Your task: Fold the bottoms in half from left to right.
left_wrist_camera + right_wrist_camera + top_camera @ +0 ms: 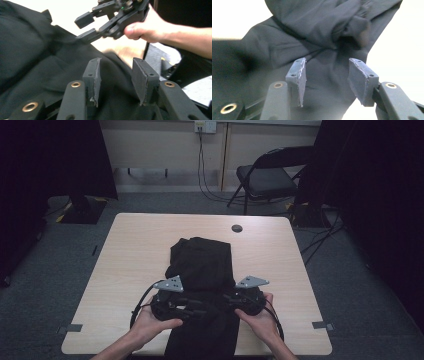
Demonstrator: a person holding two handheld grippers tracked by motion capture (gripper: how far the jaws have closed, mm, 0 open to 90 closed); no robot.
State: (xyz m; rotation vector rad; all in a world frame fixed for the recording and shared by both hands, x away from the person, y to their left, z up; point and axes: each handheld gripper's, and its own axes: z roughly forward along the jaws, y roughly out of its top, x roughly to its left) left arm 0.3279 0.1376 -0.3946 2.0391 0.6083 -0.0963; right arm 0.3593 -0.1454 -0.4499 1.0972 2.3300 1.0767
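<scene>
Fingers (93,77) apart over black garment (202,265) (lengthwise, away from person)

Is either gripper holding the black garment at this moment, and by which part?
Nothing is held. Both the left gripper and the right gripper have open jaws above the black cloth garment, with no fabric pinched between them.

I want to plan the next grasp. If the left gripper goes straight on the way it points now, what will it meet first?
Probably the black garment, which lies under and ahead of the open left gripper. The right gripper is farther on and higher, though depth is unclear.
</scene>
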